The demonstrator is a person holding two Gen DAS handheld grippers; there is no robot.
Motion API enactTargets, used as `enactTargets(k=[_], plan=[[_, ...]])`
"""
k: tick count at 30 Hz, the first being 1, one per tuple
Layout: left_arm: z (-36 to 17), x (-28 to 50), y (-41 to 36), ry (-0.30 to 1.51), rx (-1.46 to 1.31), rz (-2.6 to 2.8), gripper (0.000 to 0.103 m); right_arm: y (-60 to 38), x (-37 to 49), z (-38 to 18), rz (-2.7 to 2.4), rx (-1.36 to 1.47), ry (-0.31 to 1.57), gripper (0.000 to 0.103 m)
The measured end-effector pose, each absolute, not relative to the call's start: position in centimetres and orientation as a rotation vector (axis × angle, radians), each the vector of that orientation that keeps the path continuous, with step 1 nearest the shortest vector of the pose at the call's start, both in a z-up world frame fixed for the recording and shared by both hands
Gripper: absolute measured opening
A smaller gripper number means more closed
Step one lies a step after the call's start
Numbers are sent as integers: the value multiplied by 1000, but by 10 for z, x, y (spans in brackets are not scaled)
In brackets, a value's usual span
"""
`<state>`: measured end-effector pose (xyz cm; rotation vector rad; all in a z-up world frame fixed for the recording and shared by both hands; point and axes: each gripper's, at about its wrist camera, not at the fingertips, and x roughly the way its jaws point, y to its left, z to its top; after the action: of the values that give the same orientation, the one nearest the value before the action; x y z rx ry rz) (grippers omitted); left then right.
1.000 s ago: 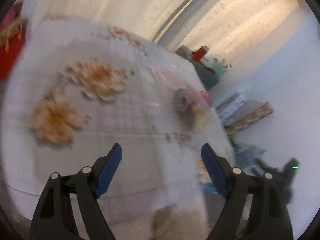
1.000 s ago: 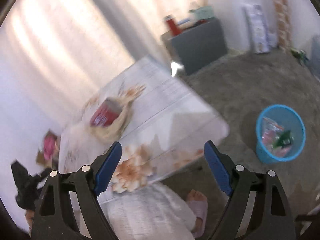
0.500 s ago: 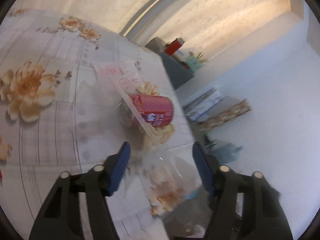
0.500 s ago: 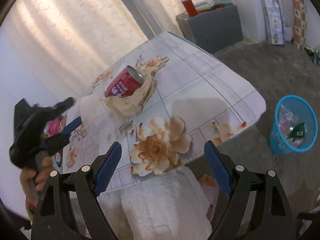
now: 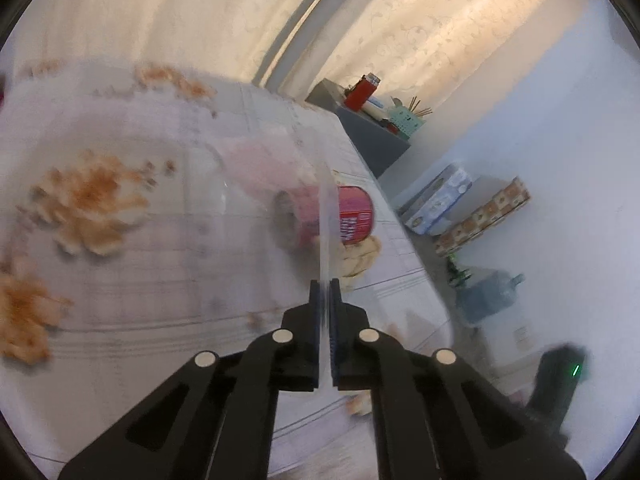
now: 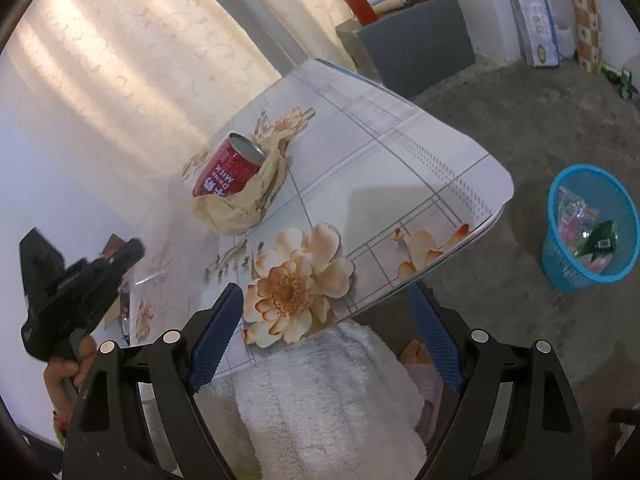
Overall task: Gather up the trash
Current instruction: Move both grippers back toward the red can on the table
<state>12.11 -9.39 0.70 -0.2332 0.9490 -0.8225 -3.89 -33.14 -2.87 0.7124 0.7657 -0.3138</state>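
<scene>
My left gripper (image 5: 325, 285) is closing hard on the edge of a clear plastic bag (image 5: 264, 168) with pink print, and its pads press on the film. The bag stretches away from the jaws over the floral table (image 5: 140, 280). Behind it a red milk can (image 5: 354, 218) lies on crumpled brown paper (image 5: 360, 258). In the right wrist view, the can (image 6: 228, 170) and paper (image 6: 240, 208) sit mid-table. My right gripper (image 6: 326, 294) hangs open and empty over the table's near edge. A hand holds the left gripper (image 6: 72, 280) at far left.
A blue mesh bin (image 6: 560, 276) holding wrappers stands on the floor right of the table. A grey cabinet (image 6: 416, 40) with a red flask sits by the curtain. Boxes (image 5: 480, 216) lean on the wall near a water jug (image 5: 492, 296). A white fleece lap (image 6: 320, 392) is below.
The left jaws went from wide open to shut on the plastic bag's edge while swinging towards the can. The right gripper drifted slightly and stayed open.
</scene>
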Motion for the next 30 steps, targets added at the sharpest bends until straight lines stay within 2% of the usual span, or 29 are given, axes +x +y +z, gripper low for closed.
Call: enactTargets(k=[5, 9, 11, 12, 13, 16, 22, 30], plan=[[7, 103, -58, 866, 54, -736, 3, -332, -39, -32, -306, 715, 774, 81], [-4, 91, -35, 920, 144, -704, 6, -331, -35, -37, -305, 709, 788, 81], [-9, 90, -29, 958, 116, -702, 21, -330, -32, -40, -300, 712, 800, 81], [-10, 90, -28, 963, 93, -694, 35, -330, -31, -41, -297, 714, 803, 81], [-10, 89, -26, 954, 75, -688, 42, -330, -29, -42, -295, 718, 807, 81], [-10, 85, -36, 923, 76, -687, 45, -327, -26, -40, -285, 710, 813, 81], [-15, 89, -59, 889, 169, -649, 46, -325, -19, -29, -239, 724, 785, 81], [-27, 108, -57, 909, 161, -594, 46, -318, 39, 15, -31, 768, 718, 82]])
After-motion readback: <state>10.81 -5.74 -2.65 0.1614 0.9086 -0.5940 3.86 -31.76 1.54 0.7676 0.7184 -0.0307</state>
